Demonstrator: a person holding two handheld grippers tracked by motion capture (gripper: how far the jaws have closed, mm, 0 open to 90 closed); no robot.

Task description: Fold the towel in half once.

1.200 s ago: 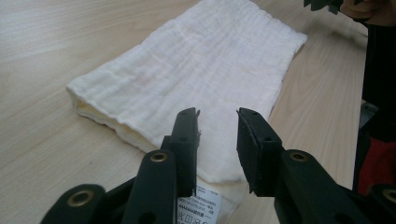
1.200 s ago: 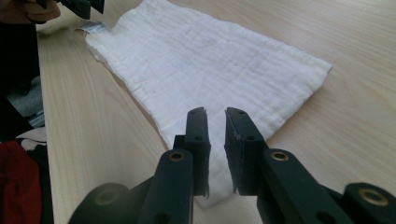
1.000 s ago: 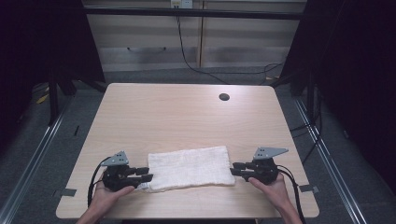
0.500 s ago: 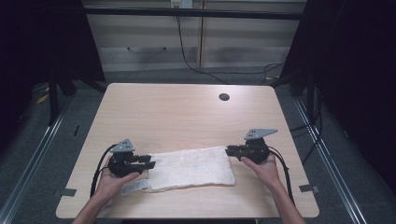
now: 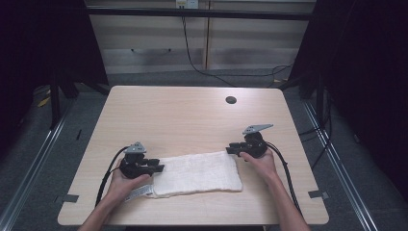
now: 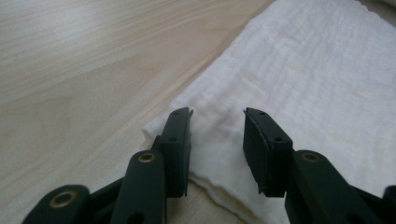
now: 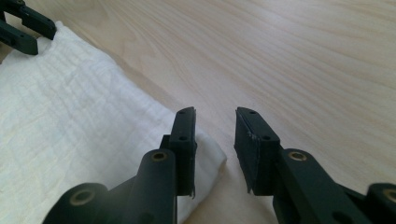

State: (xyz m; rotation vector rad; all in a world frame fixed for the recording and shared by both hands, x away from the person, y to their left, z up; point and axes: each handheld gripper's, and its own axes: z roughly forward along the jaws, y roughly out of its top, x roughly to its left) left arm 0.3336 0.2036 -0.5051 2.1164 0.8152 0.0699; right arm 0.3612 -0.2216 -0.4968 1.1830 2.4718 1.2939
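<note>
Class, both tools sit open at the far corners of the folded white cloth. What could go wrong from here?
1. The right tool has the cloth corner under one jaw only; closing may miss it.
2. The left tool straddles layered edges and might pinch just the top layer.
3. Uneven lifting could undo the fold.

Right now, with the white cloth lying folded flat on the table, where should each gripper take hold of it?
Probably its two far corners. The white cloth lies flat, so only its edges offer a lip. The left gripper already has open jaws over the far left corner; the right gripper, also open, sits at the far right corner. Each should come in low from its own outer side.
</note>
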